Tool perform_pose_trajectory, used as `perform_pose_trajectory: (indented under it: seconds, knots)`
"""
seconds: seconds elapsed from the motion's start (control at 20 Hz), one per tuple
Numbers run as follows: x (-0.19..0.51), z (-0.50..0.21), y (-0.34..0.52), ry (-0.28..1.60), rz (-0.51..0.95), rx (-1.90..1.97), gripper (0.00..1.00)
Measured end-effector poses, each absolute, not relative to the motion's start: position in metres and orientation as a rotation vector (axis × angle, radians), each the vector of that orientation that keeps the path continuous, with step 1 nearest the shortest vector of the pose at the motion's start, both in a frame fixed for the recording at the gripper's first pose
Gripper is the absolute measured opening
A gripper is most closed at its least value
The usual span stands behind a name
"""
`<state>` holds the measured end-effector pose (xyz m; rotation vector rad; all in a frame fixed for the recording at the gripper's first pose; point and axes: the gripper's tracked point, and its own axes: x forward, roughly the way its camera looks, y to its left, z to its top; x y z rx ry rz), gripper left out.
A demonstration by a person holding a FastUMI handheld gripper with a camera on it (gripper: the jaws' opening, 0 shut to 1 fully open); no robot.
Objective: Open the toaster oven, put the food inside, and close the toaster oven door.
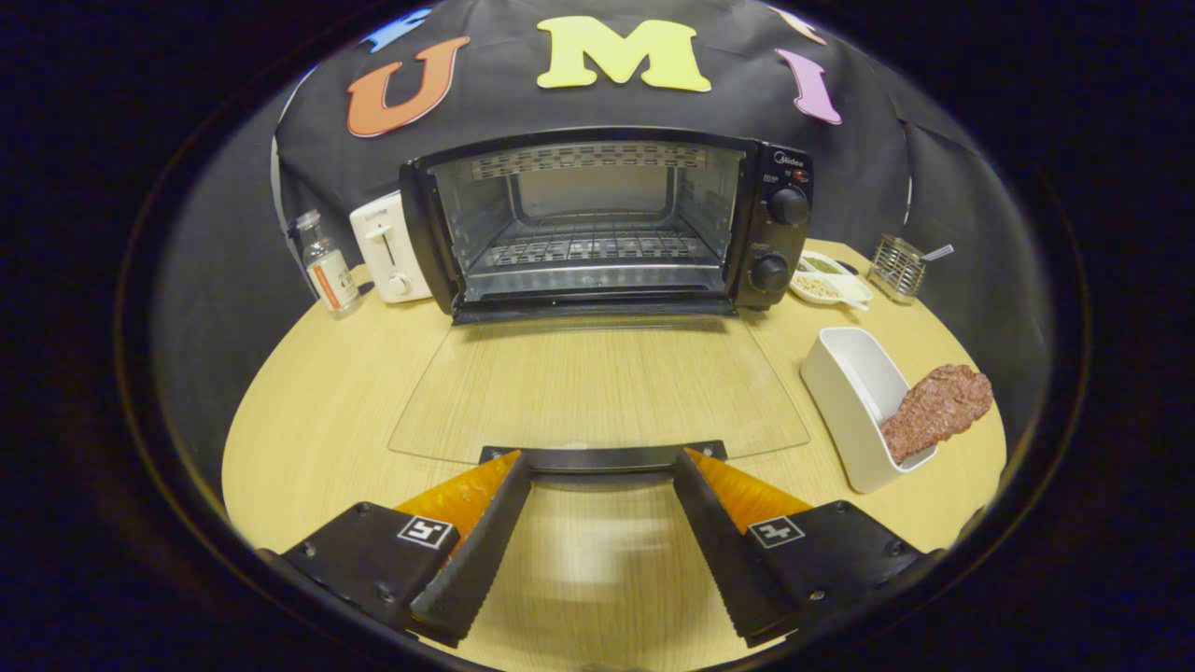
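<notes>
We are looking left to right across the pale wooden table (308,420): a small glass bottle (324,261) and a cream toaster (390,247) are standing beside the black toaster oven (597,219), whose glass door (597,387) is lying flat open, its handle (602,457) just ahead of our fingertips. Our gripper (602,467) is spread wide, holding nothing. To the right, the food (936,409), a rough brown patty, is leaning out of a smooth white dish (850,392); we are judging it light, soft and crumbly, best pinched gently by its raised end.

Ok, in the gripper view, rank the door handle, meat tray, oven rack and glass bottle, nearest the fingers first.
1. Door handle, at the open fingers' tips.
2. Meat tray, right.
3. Glass bottle, far left, and oven rack, inside the toaster oven: too close to call.
</notes>
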<state>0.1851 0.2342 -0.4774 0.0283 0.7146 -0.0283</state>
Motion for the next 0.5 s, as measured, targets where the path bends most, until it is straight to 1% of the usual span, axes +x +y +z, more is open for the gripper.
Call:
perform_pose_trajectory:
  seconds: [0.25,0.4,0.5]
  knots:
    - [0.178,-0.452,0.226,0.694,0.105,0.024,1.0]
    - [0.182,-0.424,0.189,0.637,0.133,-0.038,1.0]
    - [0.195,-0.401,0.154,0.598,0.125,-0.055,1.0]
